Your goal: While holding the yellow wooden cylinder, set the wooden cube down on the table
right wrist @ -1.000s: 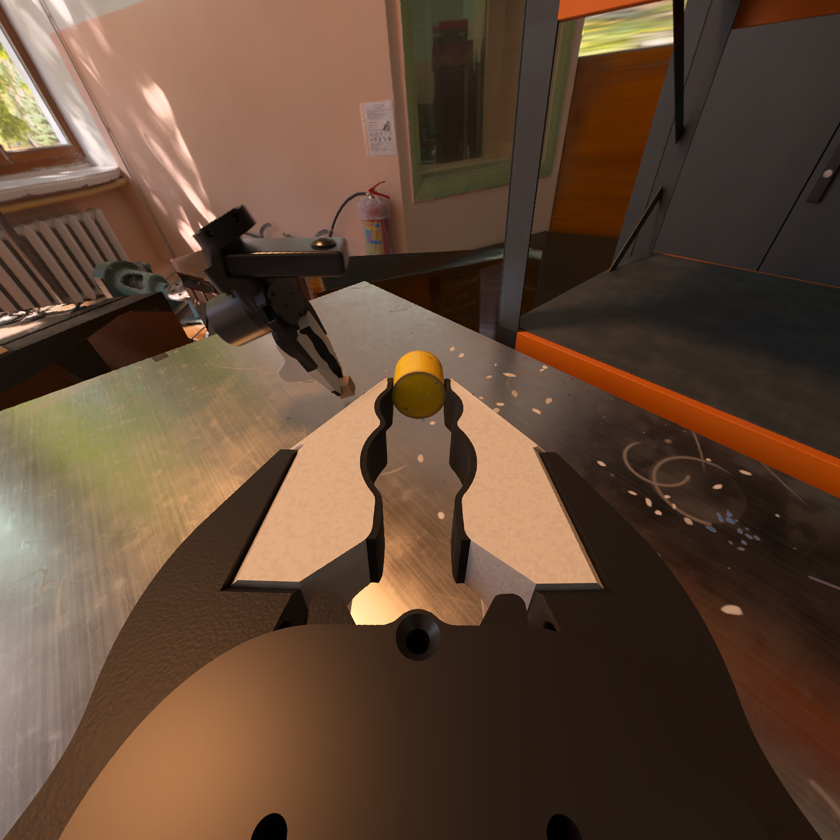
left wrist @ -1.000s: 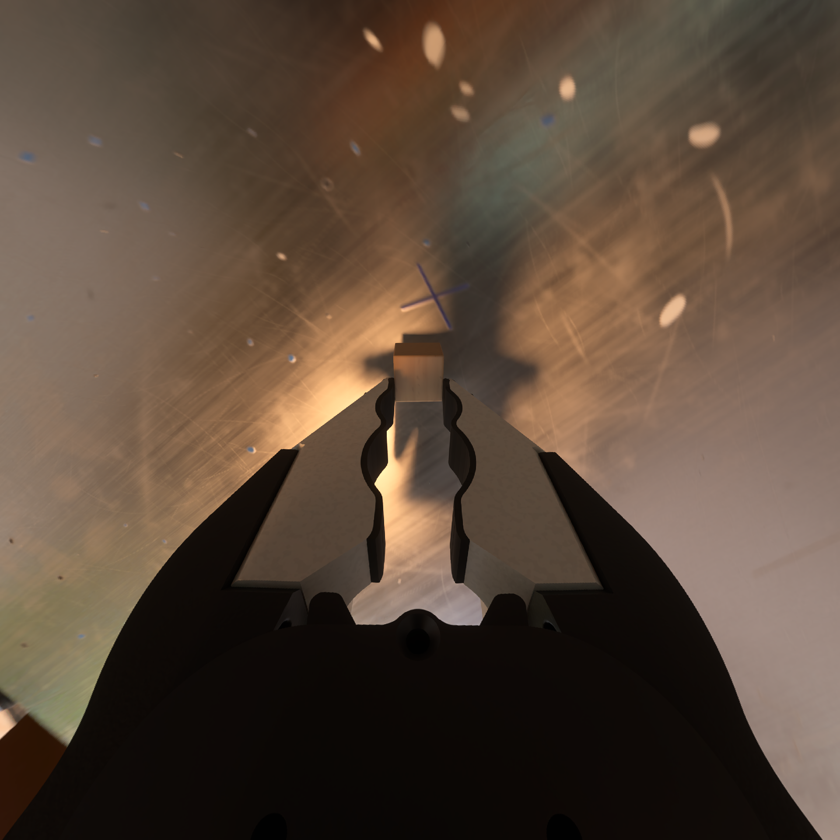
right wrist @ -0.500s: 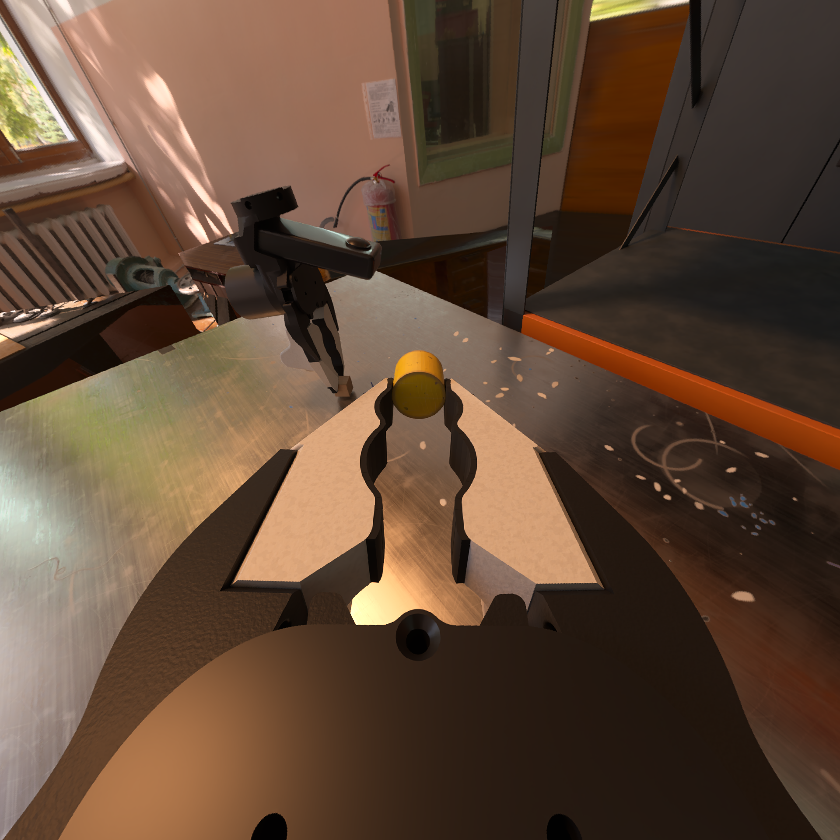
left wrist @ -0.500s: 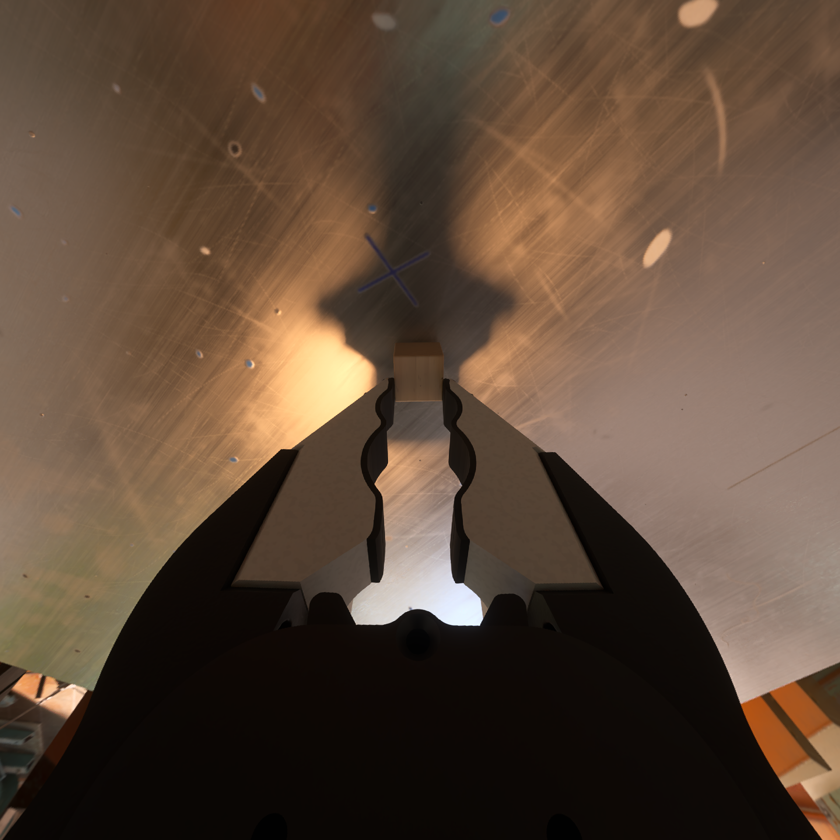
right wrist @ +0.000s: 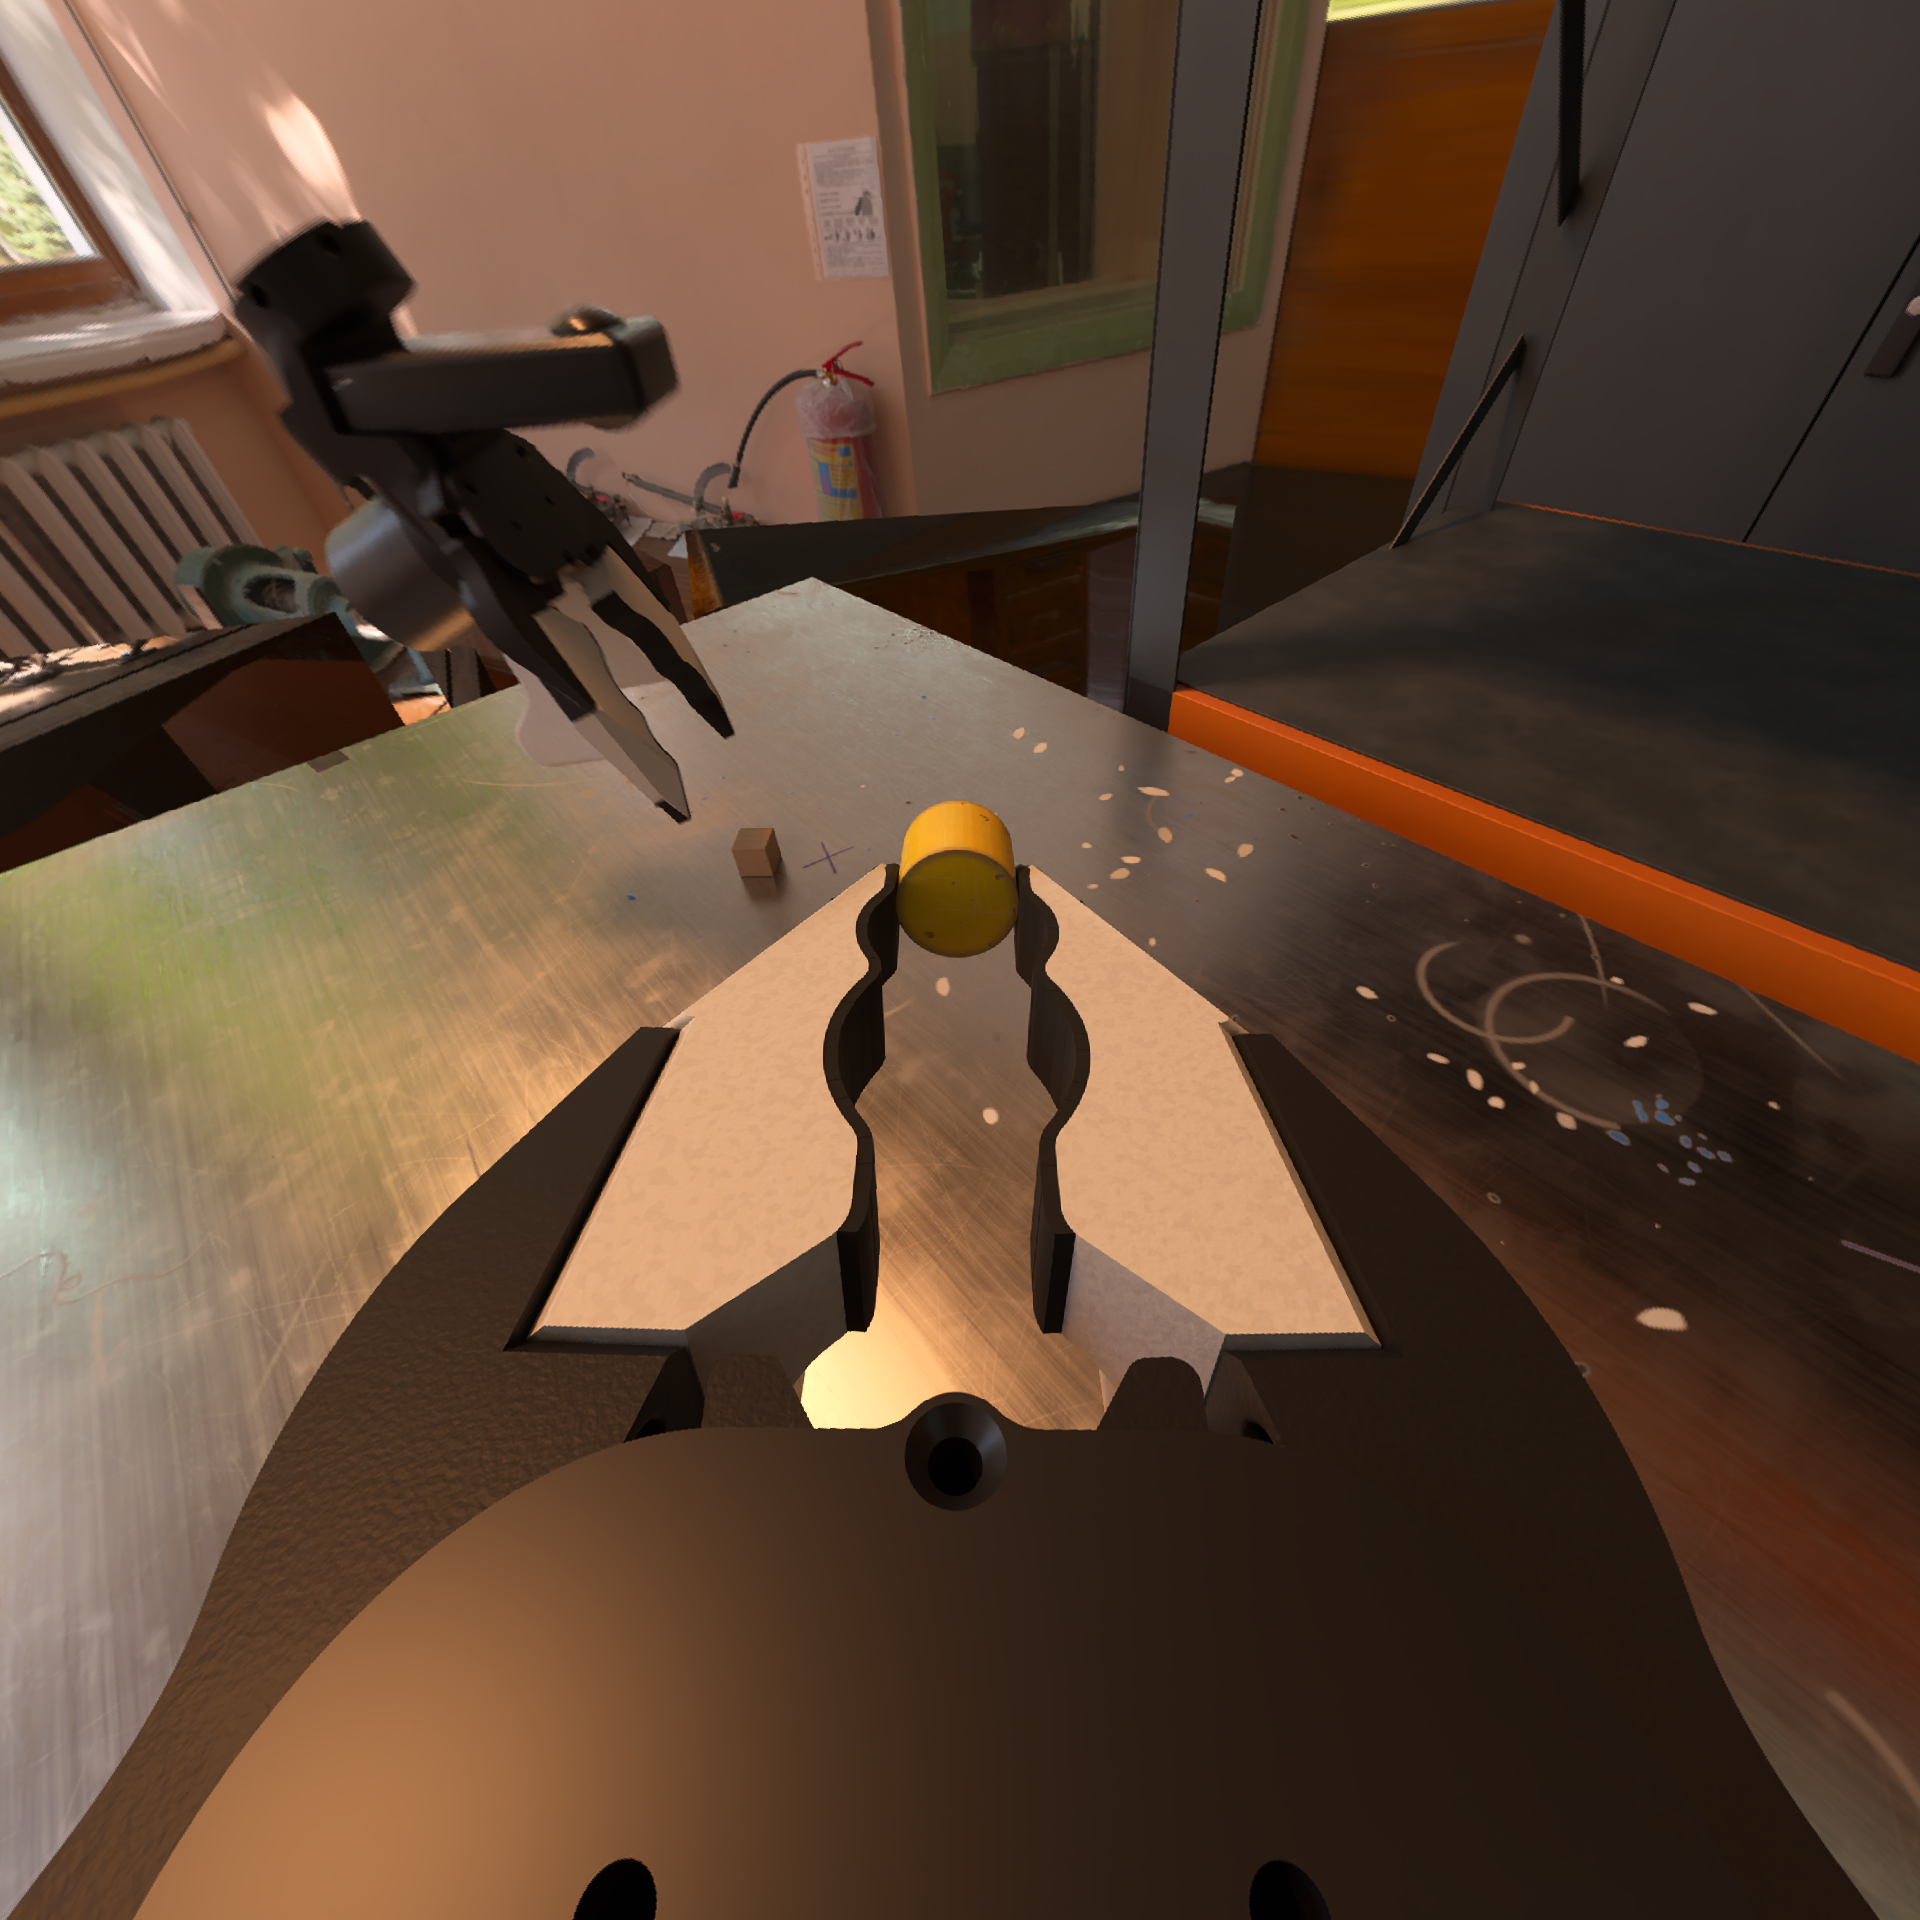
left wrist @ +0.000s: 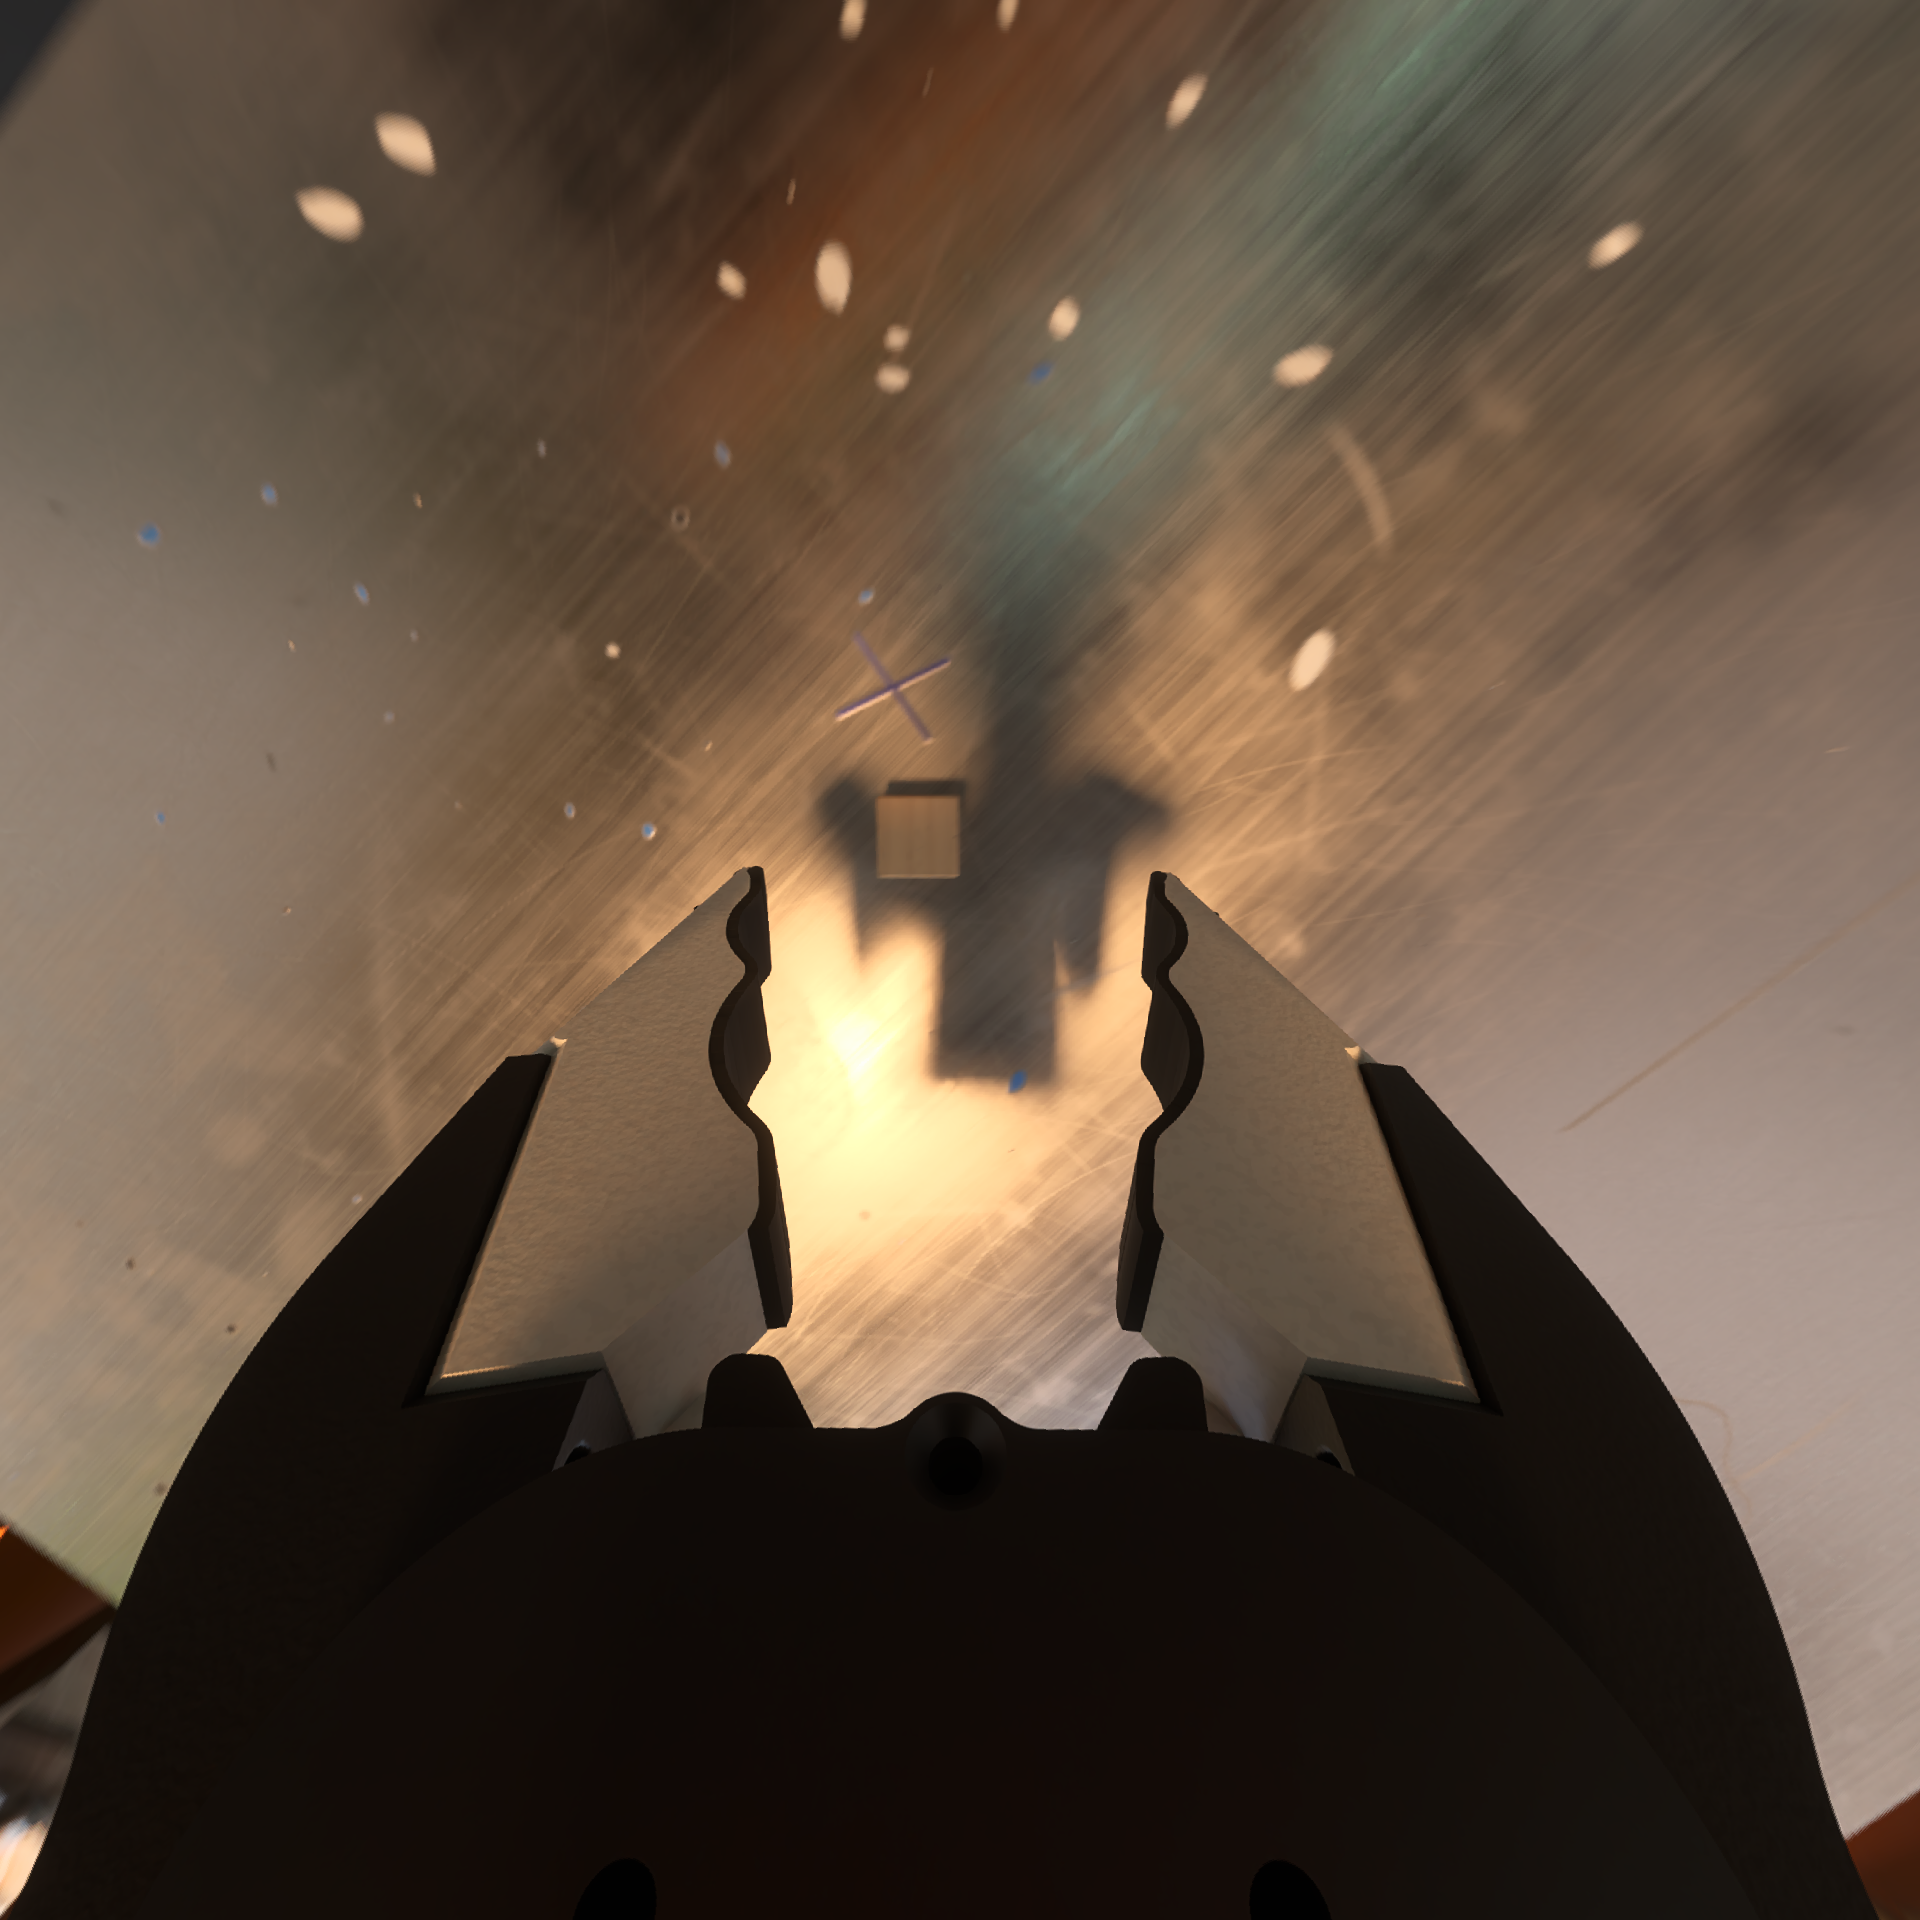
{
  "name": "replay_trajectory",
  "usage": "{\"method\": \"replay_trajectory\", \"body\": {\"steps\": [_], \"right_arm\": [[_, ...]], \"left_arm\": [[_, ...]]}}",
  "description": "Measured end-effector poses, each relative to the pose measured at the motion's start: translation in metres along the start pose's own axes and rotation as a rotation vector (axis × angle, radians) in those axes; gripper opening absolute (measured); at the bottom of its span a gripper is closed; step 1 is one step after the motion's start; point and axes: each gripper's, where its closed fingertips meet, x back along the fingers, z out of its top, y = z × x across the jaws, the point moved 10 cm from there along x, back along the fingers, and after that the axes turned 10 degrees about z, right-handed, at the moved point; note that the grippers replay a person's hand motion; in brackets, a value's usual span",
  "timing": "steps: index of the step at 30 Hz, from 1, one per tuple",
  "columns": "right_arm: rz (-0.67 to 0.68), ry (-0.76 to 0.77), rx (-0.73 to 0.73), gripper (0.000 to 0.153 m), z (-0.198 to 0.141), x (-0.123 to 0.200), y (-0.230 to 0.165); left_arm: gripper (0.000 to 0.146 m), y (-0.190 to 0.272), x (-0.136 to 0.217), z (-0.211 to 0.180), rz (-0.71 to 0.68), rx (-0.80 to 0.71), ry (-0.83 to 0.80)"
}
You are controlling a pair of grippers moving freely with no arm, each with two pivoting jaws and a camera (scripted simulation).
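on the table (right wrist: 312, 1039) sits the wooden cube (right wrist: 755, 852); left gripper (left wrist: 956, 904) spread, right gripper (right wrist: 956, 883) clamps the yellow cylinder (right wrist: 956, 883), axis toward camera

The cube (right wrist: 755, 852) is set on the counter (right wrist: 312, 1039), just left of a drawn cross (right wrist: 827, 858). The cylinder (right wrist: 956, 879) is held right of both, above the counter.

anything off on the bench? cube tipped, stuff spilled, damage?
Nothing stands out. The wooden cube sits flat on the metal table beside a drawn cross, clear of the open left gripper. The right gripper grips the yellow wooden cylinder. Pale flecks and scratches look like wear.
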Motion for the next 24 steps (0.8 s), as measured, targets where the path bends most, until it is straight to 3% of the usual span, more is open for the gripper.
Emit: {"method": "replay_trajectory", "body": {"steps": [6,11,16,24], "right_arm": [[-0.021,-0.003,0.016,0.021,0.002,0.001,-0.008],[-0.038,-0.014,0.052,0.021,0.001,0.005,-0.017],[-0.044,-0.011,0.040,0.021,-0.001,0.010,-0.015],[-0.050,-0.010,0.043,0.021,-0.004,0.016,-0.012]], "left_arm": [[0.070,0.018,0.030,-0.007,-0.061,0.006,0.220],[0.056,0.020,0.033,-0.015,-0.059,0.011,0.403],[0.043,0.019,0.030,-0.014,-0.162,0.026,0.454],[0.042,0.024,0.023,-0.014,-0.197,0.002,0.509]]}}
